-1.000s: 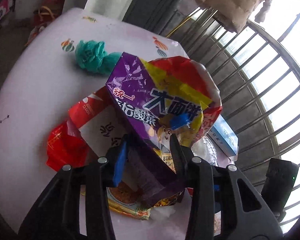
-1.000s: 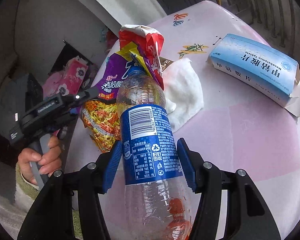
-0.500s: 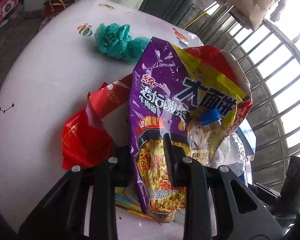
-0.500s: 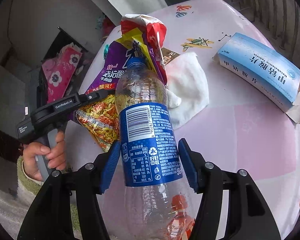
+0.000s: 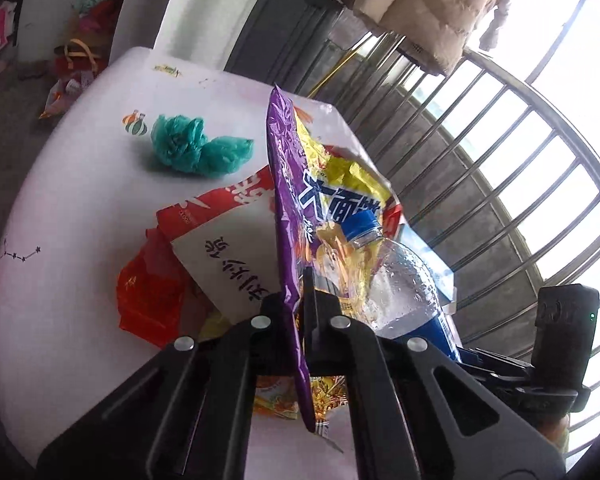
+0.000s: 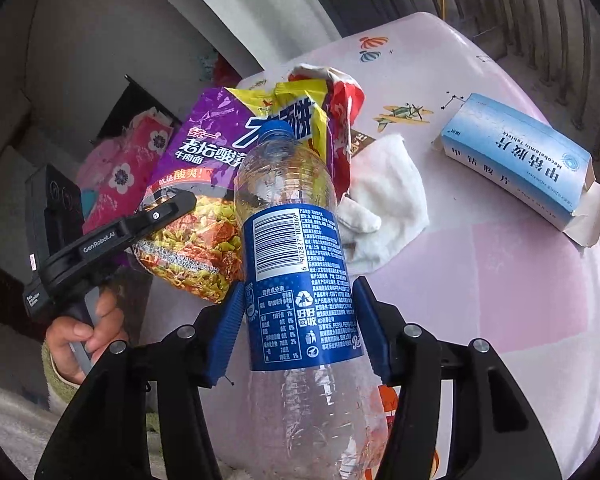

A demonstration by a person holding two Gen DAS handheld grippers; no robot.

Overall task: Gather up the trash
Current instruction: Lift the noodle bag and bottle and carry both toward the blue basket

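Note:
My left gripper (image 5: 300, 292) is shut on the lower part of a purple and yellow noodle wrapper (image 5: 300, 184), which stands edge-on between its fingers, lifted off the pink table (image 5: 80, 200). In the right wrist view that gripper (image 6: 168, 210) pinches the same wrapper (image 6: 196, 160) at left, held by a hand (image 6: 84, 332). My right gripper (image 6: 299, 286) grips an empty plastic bottle (image 6: 296, 264) by its blue label, jaws closing tighter on it. The capped bottle (image 5: 400, 280) leans against the wrapper.
A crumpled teal plastic bag (image 5: 196, 148), red packaging (image 5: 148, 292) and a white printed card (image 5: 228, 264) lie on the table. A white tissue (image 6: 384, 196) and a blue medicine box (image 6: 516, 160) lie further right. Window bars (image 5: 500, 160) stand behind.
The left jaws went from open around the noodle wrapper to shut on it, and the wrapper rose and turned edge-on. The right gripper lifted slightly with the bottle.

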